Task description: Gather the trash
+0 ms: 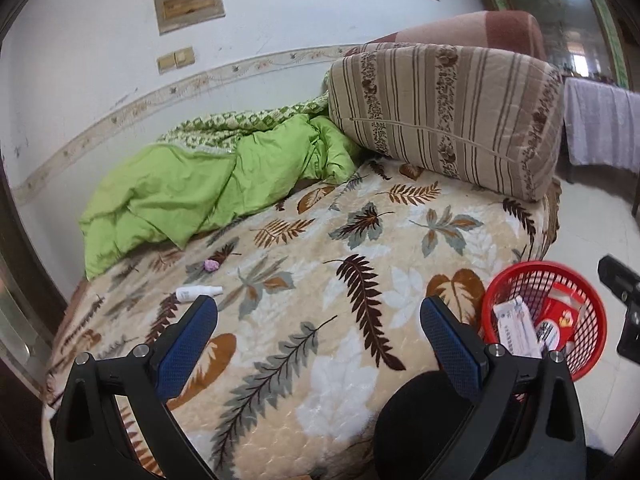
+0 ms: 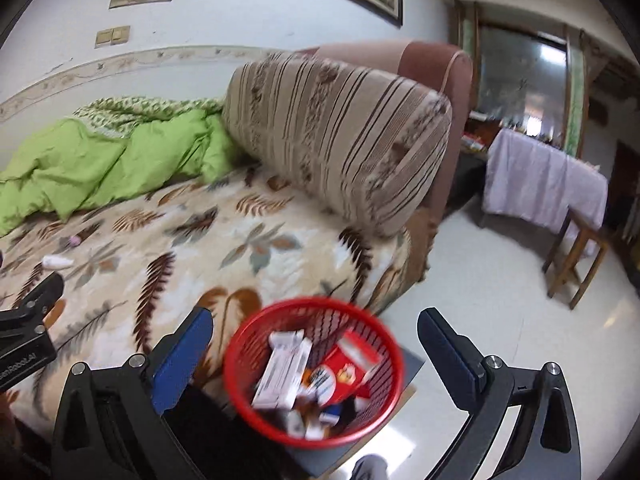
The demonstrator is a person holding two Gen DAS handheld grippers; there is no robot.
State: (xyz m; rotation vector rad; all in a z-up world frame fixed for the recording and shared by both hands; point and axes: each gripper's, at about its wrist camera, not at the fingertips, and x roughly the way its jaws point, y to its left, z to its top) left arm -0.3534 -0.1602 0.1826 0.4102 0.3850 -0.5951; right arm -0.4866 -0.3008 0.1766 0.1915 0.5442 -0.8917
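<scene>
Left gripper wide open, empty; right gripper same; red basket lower centre holds boxes; white bottle left on bed.

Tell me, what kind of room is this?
Most likely a bedroom in a home: a bed under a leaf-print blanket, a rumpled green quilt, and a big striped pillow against the headboard.

Right wrist view: motion blur is smearing the red basket and the boxes inside it; their print is staying unreadable. Left wrist view: a left gripper finger is covering the basket's near rim. Small pink item is showing too small to identify. White bottle: label illegible.
</scene>
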